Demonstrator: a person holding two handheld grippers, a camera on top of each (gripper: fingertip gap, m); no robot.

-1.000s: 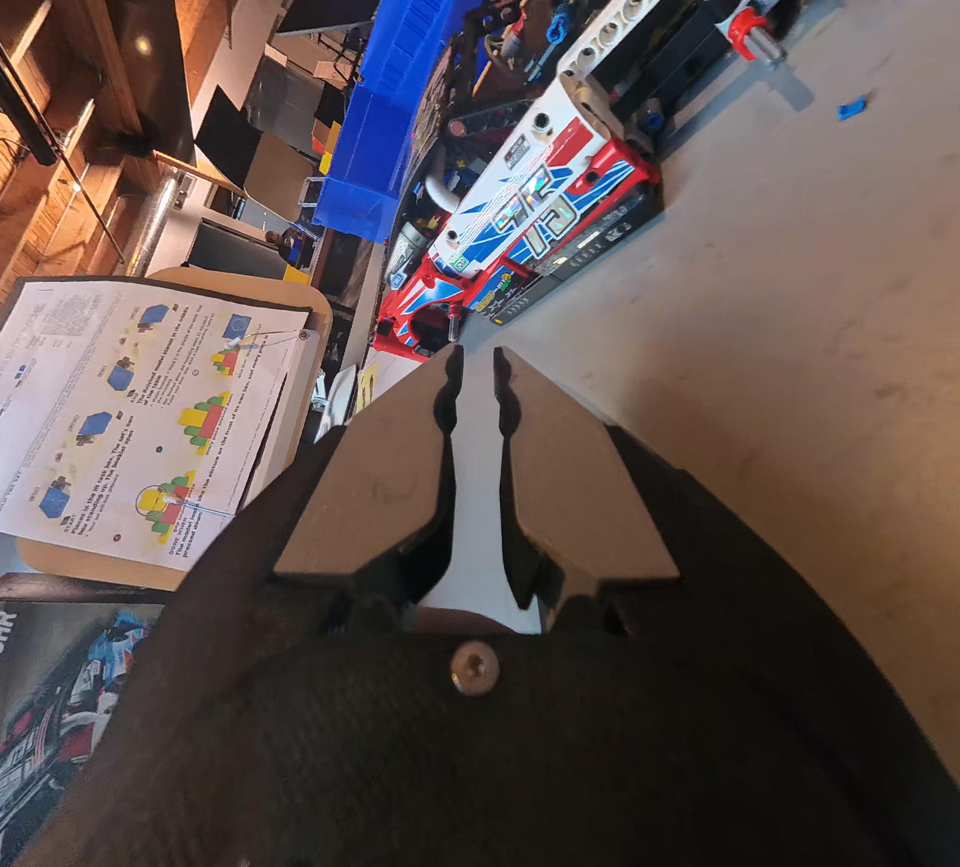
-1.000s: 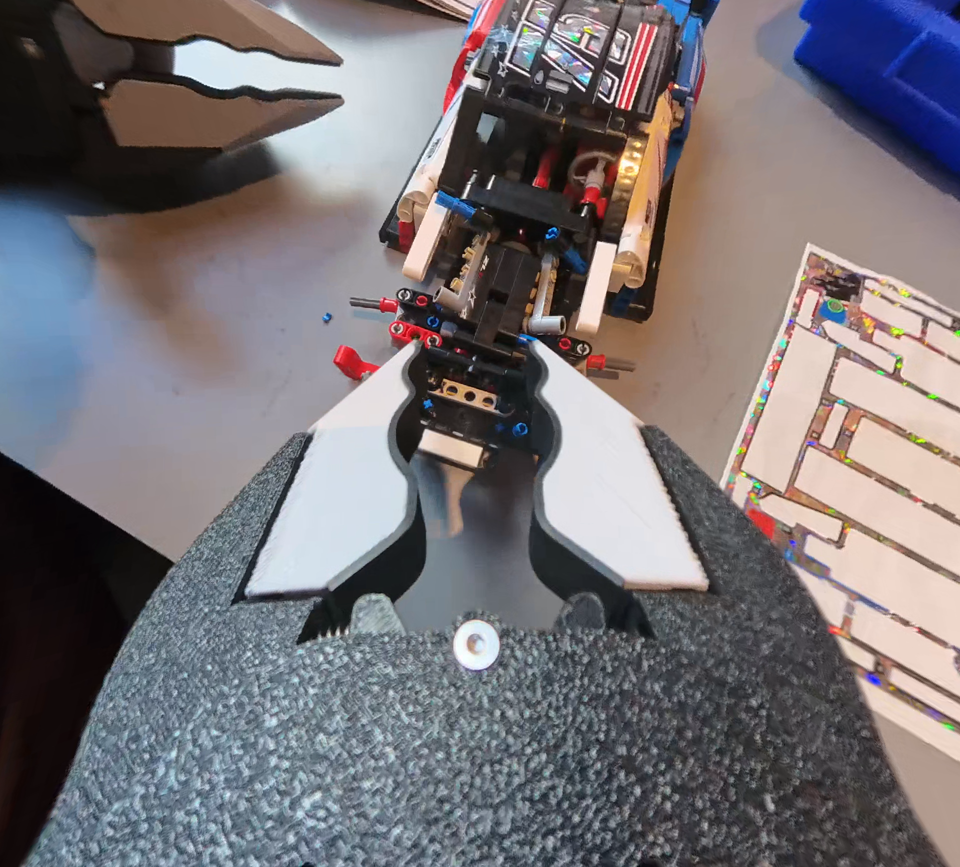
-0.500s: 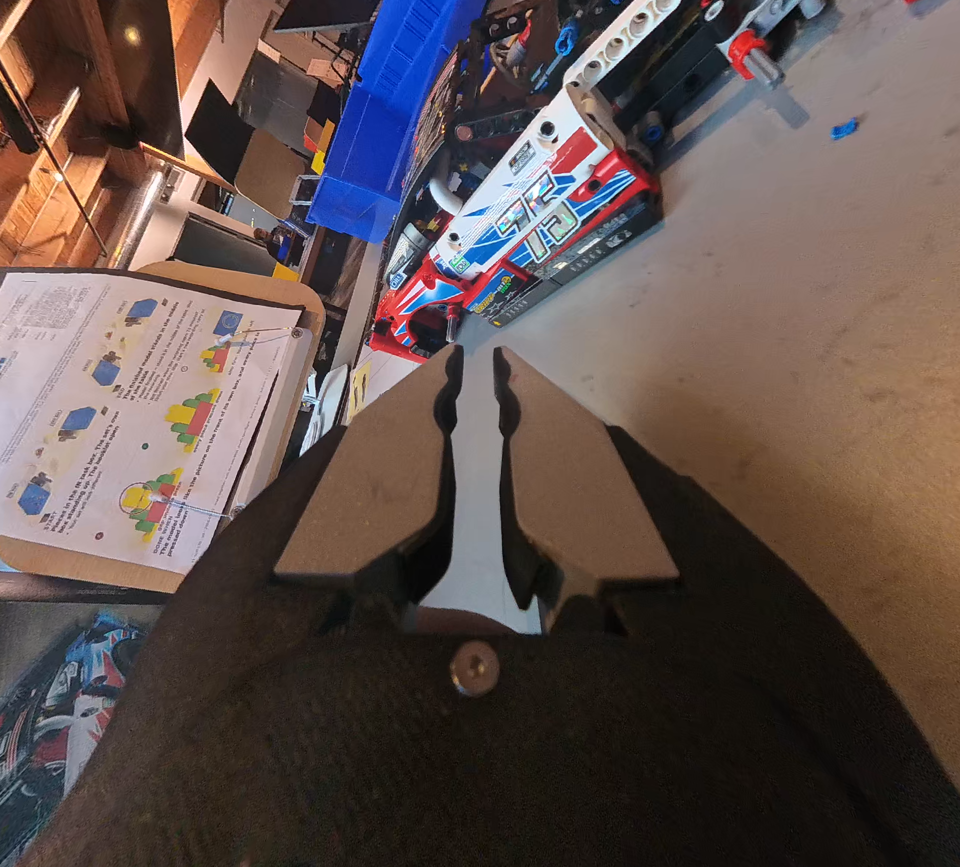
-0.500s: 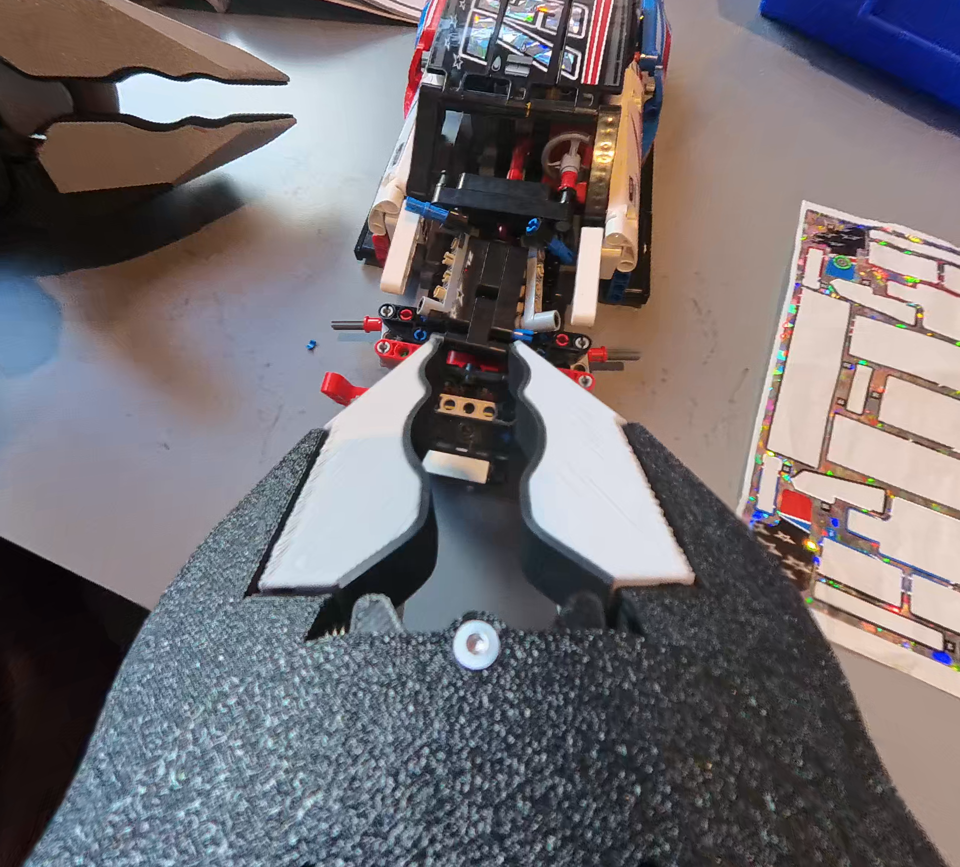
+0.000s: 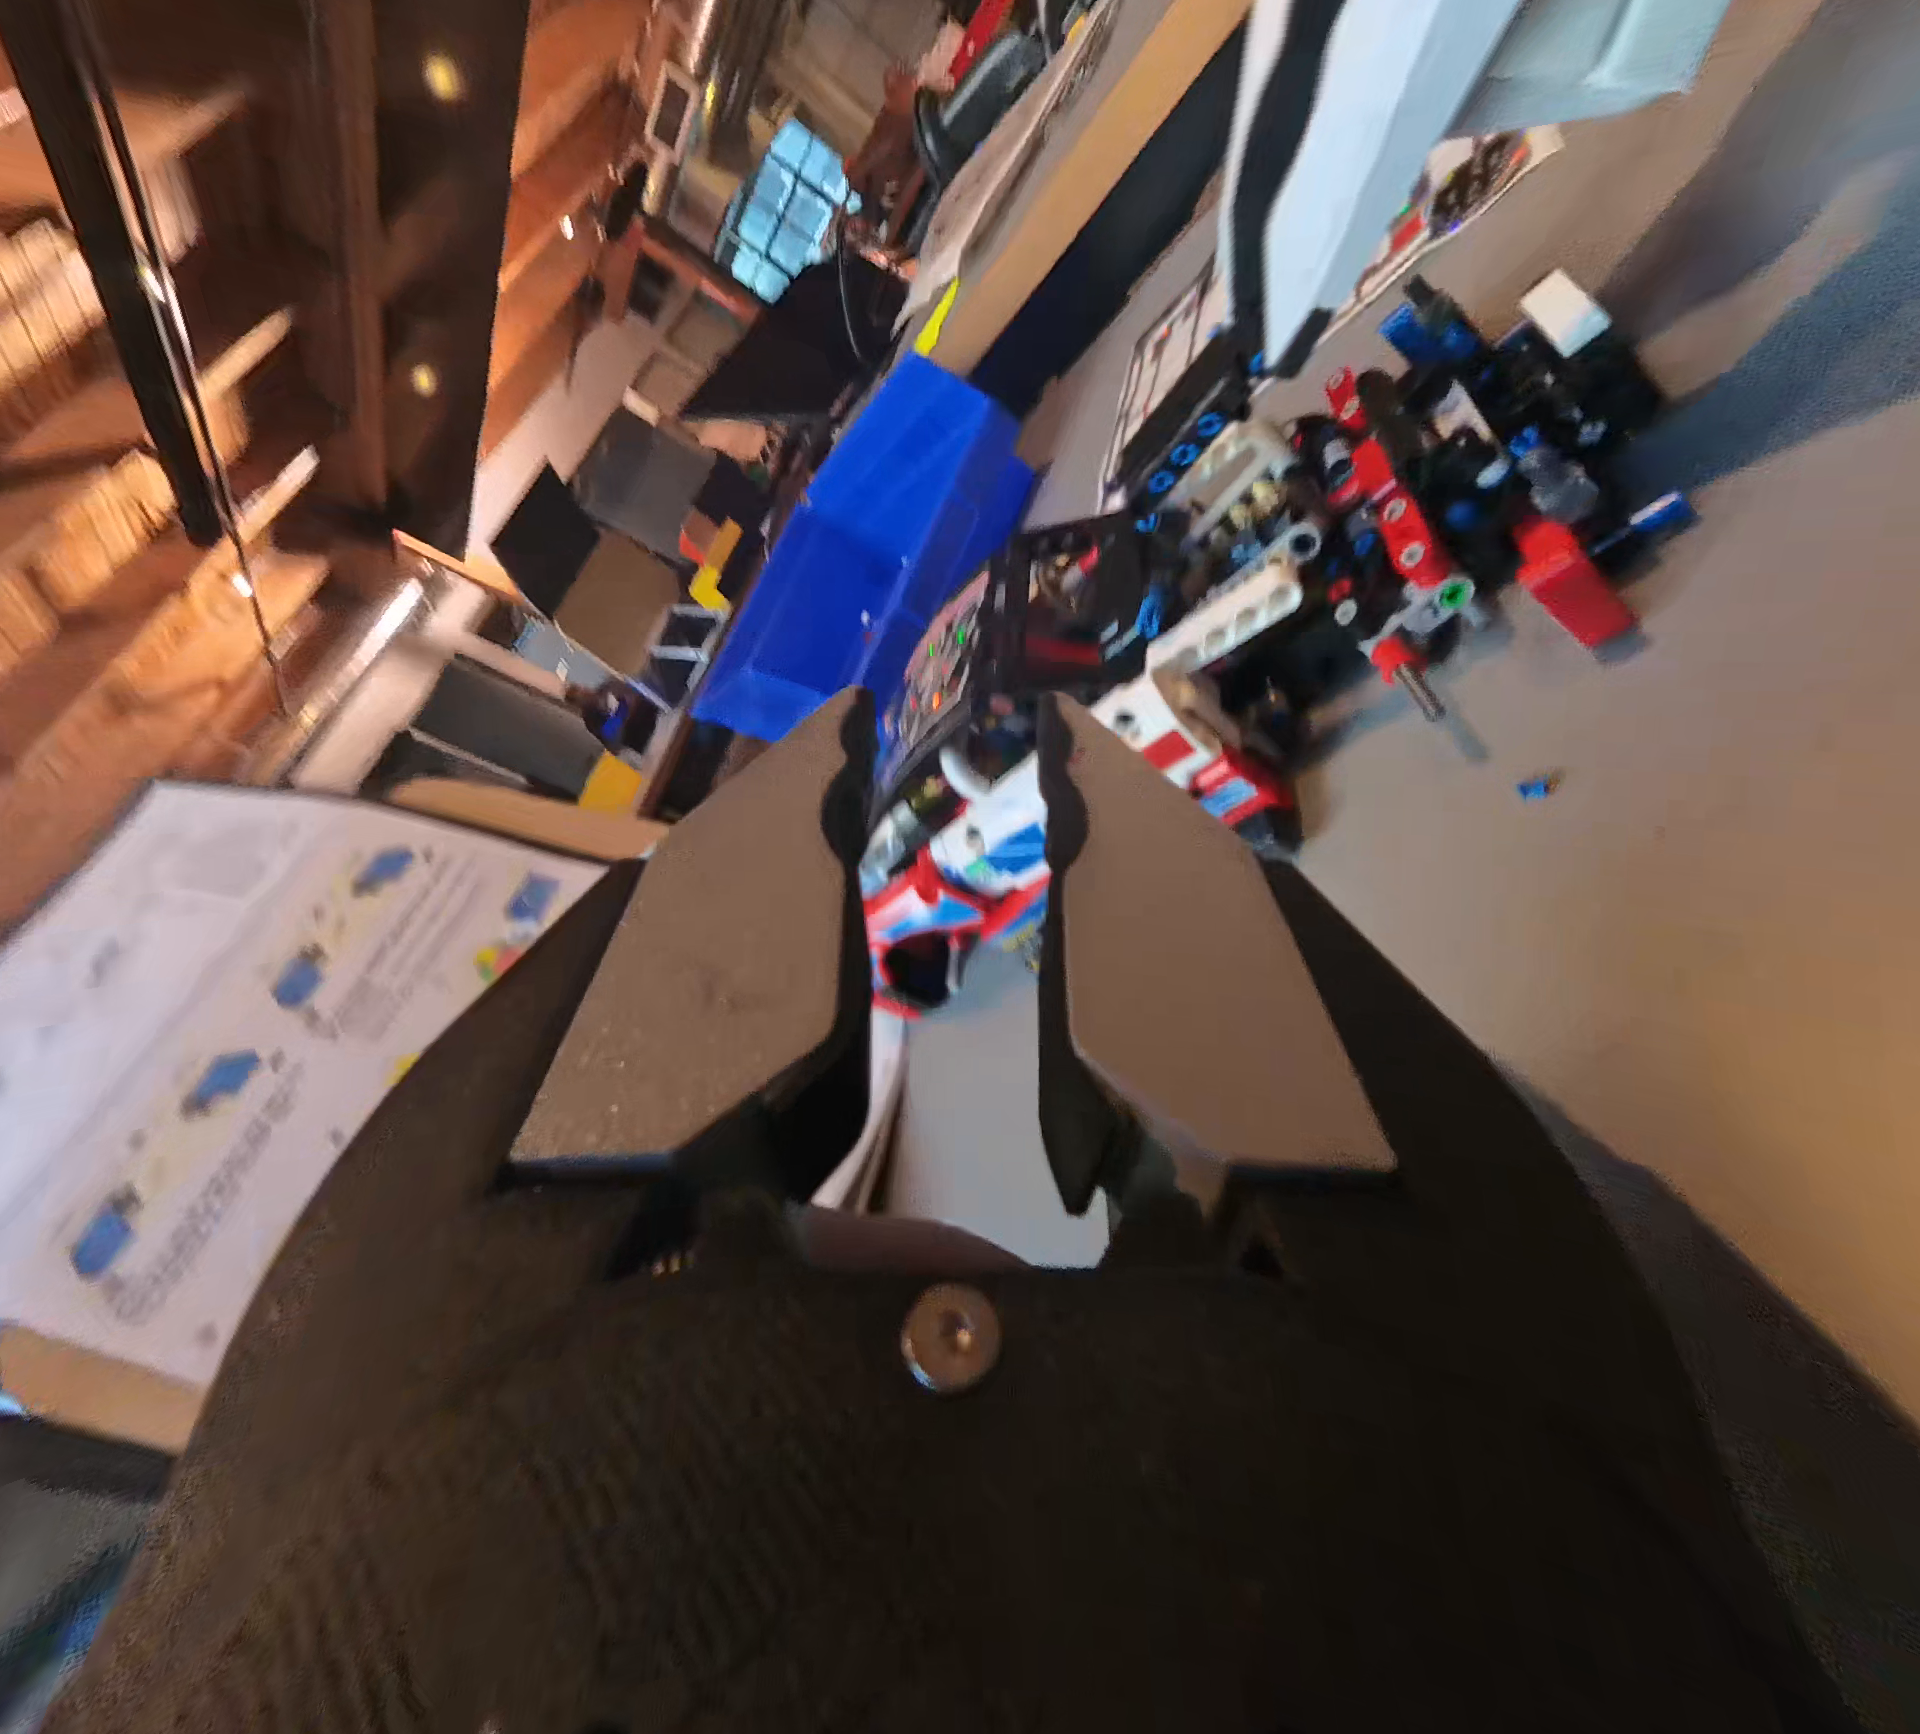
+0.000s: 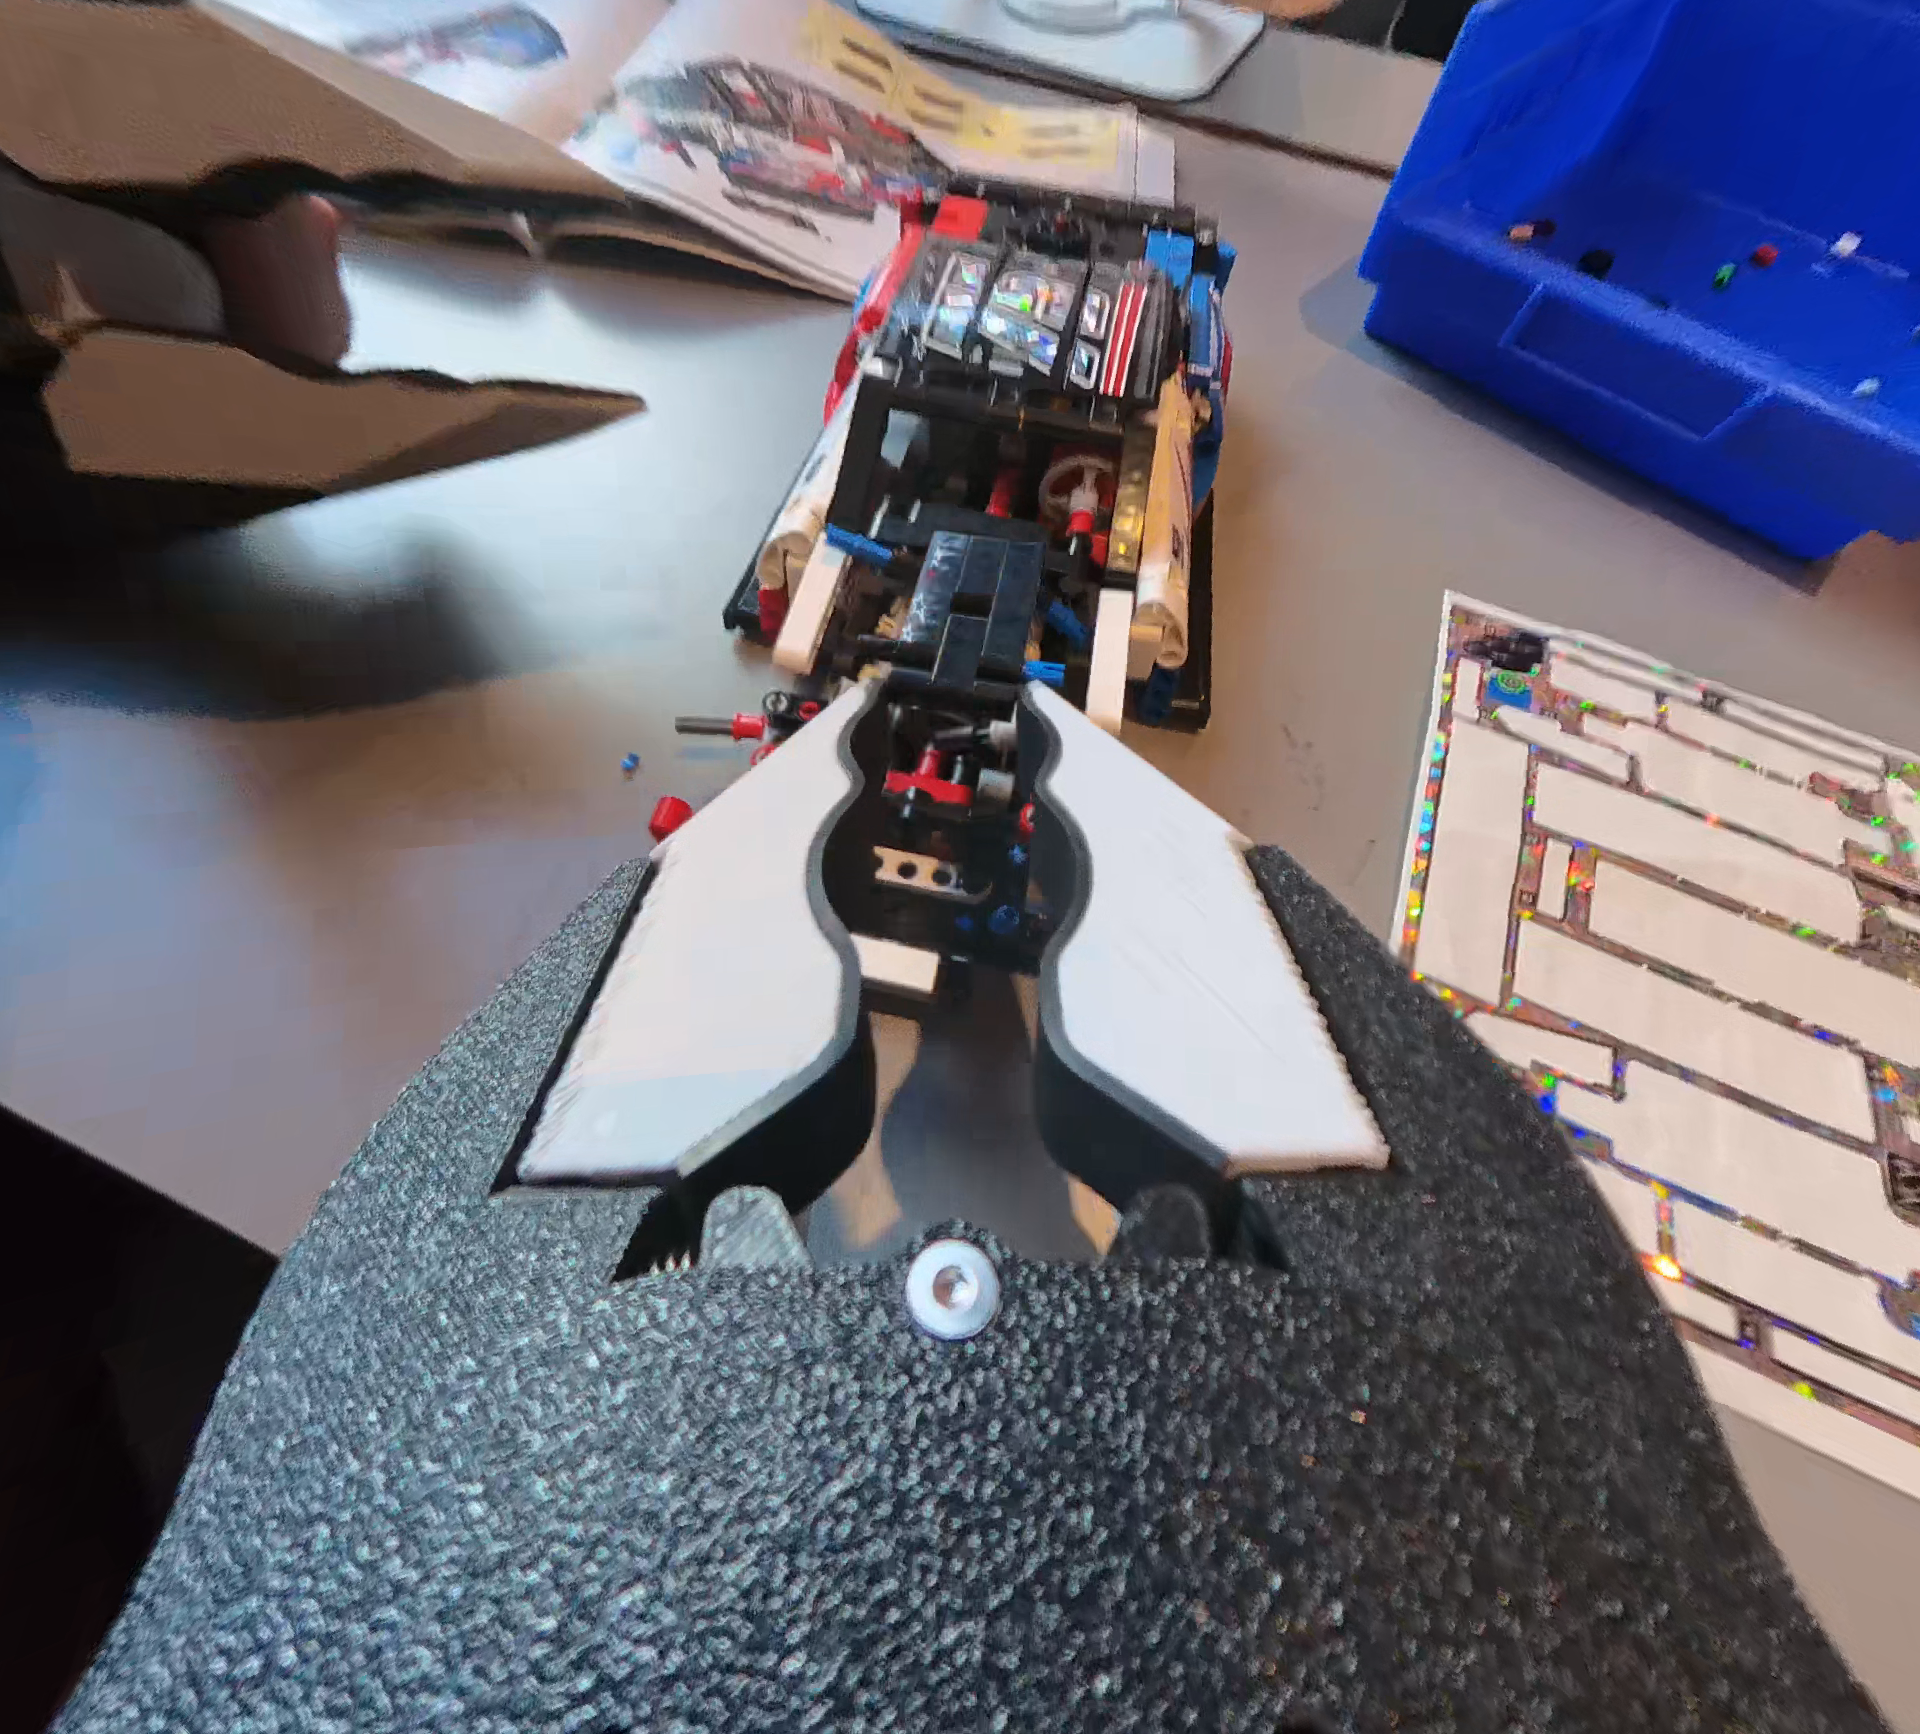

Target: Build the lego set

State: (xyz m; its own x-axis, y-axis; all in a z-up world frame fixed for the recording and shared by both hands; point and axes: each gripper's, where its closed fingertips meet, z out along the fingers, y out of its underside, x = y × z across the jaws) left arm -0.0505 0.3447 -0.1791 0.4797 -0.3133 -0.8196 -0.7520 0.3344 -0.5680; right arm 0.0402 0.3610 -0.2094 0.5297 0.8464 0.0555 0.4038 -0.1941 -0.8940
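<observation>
On the grey bench [image 6: 1330,479] sits the lego car [image 6: 1029,437], its sticker-covered black panel at the far end and its open black-and-red framework toward the right wrist camera. The right tongs [image 6: 948,718] are clenched on the near end of that framework, their pale fingers [image 6: 748,915] pressed against either side of a dark section holding a red piece, with a small white brick showing low between them. Loose bits lie just beside the car on its left: a red piece [image 6: 669,818] and a tiny blue piece [image 6: 629,762]. An open instruction booklet [image 6: 831,136] lies beyond the car, a blue bin [image 6: 1662,250] stands to its right, and a sticker sheet [image 6: 1683,957] lies flat near the right tongs. The left tongs [image 5: 951,734] hang above the bench with their jaws parted and nothing between them; in the right wrist view they show at far left, well apart from the car. The left wrist view is blurred, with the car's red and white side beyond the tips.
</observation>
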